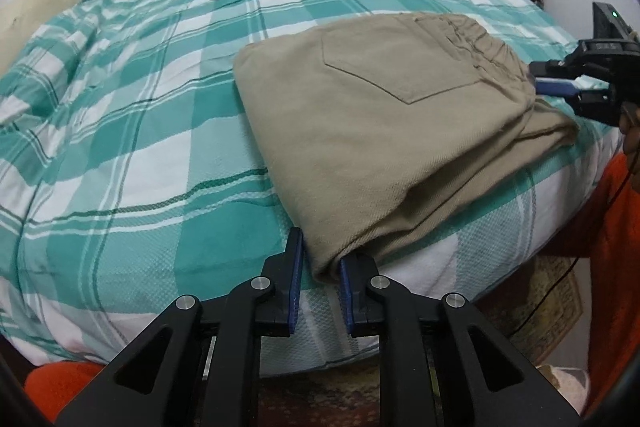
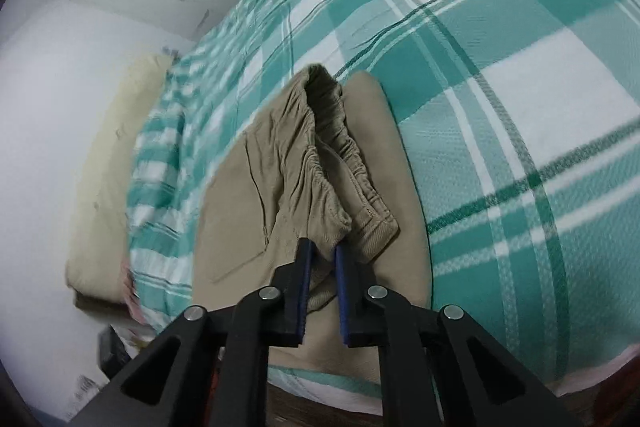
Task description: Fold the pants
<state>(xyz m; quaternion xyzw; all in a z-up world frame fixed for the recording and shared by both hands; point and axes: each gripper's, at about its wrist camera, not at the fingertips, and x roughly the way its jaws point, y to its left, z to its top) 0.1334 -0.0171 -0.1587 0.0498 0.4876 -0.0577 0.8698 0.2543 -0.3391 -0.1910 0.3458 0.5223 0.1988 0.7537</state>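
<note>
**Khaki pants pinched at both ends, another fold looks close**

Teal-and-white checked bedding [image 1: 132, 131] is stretching away beyond both grippers, giving a broad, soft surface to work on. Lying on it, close to the near edge, are the khaki pants [image 1: 372, 131], already doubled into a thick pad with the back pocket [image 1: 396, 67] facing up, so the job is looking well advanced.

Over to the left gripper [image 1: 321, 259]: it is pointing steeply down at the corner nearest it, and the folded corner is sitting between its blue pads [image 1: 297, 267], which are closing in on the cloth. I am reading that as a grip on the stacked layers, taken low so none slips free.

Off to that gripper's far right, the right gripper [image 2: 320, 259] is working the other end. Just ahead of its tips the elastic waistband [image 2: 332, 147] is bunching upward, and a fold of khaki is clamped between its narrowed pads.

Two opposite ends held at once is suggesting a lift-and-carry, perhaps folding the pad over once more. The risk, as I judge it, is inner layers sliding out of the pinch.
</note>
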